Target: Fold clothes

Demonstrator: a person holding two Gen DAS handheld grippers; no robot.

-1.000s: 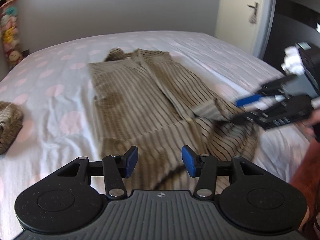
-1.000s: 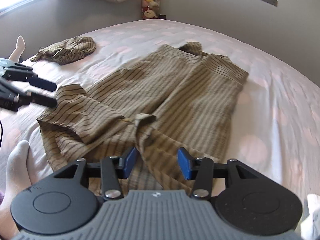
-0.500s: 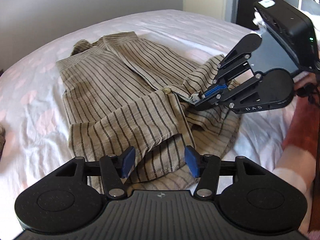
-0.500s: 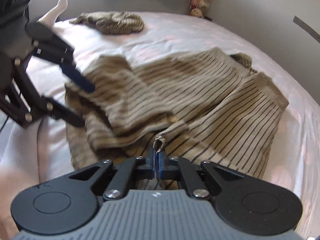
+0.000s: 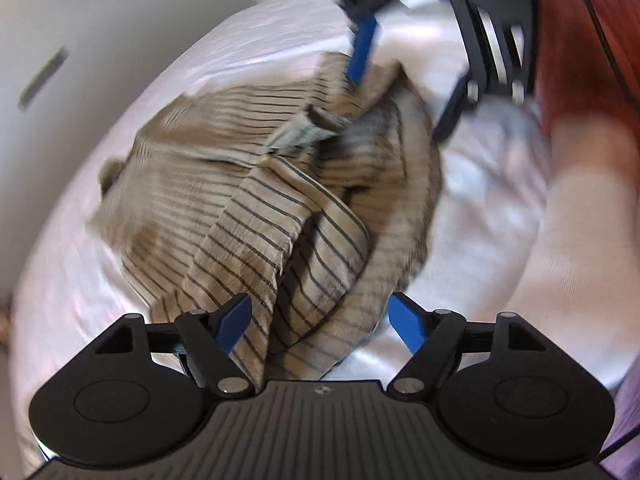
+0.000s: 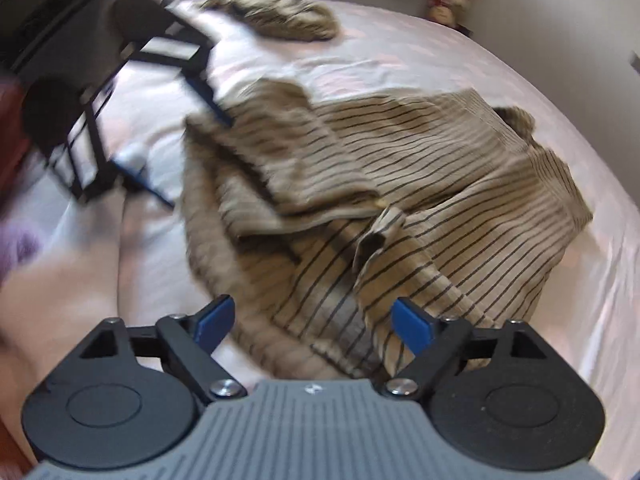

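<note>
Shirt on bed: soft, limp (light); best pinched at hem; left claw, right claw wide open, empty.

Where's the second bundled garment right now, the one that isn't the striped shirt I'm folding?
In the right wrist view the bundled garment lies at the top left on the bed, beyond the striped shirt and apart from it.

White bed: striped shirt rumpled mid-sheet; second striped garment far corner.
</note>
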